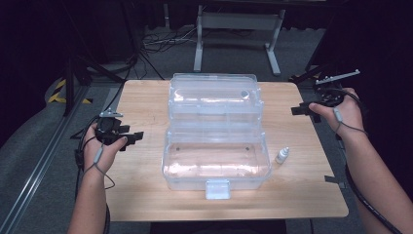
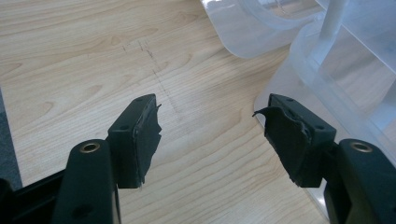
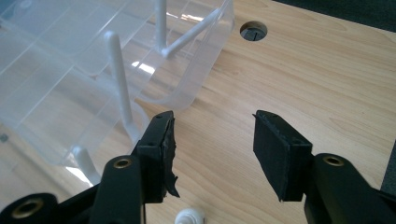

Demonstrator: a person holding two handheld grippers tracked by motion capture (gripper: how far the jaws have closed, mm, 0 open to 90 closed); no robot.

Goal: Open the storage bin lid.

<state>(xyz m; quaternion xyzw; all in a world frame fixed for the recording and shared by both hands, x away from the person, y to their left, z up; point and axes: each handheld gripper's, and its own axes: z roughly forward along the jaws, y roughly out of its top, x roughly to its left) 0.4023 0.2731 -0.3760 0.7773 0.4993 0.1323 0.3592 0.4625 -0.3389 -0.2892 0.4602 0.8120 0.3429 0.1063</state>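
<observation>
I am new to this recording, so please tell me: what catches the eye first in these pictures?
First comes the large clear plastic box standing open in the middle of the wooden table, its lid tilted back. A small white dropper bottle stands just right of it. On either side a hand holds an open tool: the left tool and the right tool.

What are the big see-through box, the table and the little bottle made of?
The box looks like clear, glossy plastic: the table shows through its walls and light glints on them. The table looks like pale wood or a wood-look laminate, matte, with visible grain. The bottle seems whitish plastic with a grey cap; too small to be sure.
</observation>
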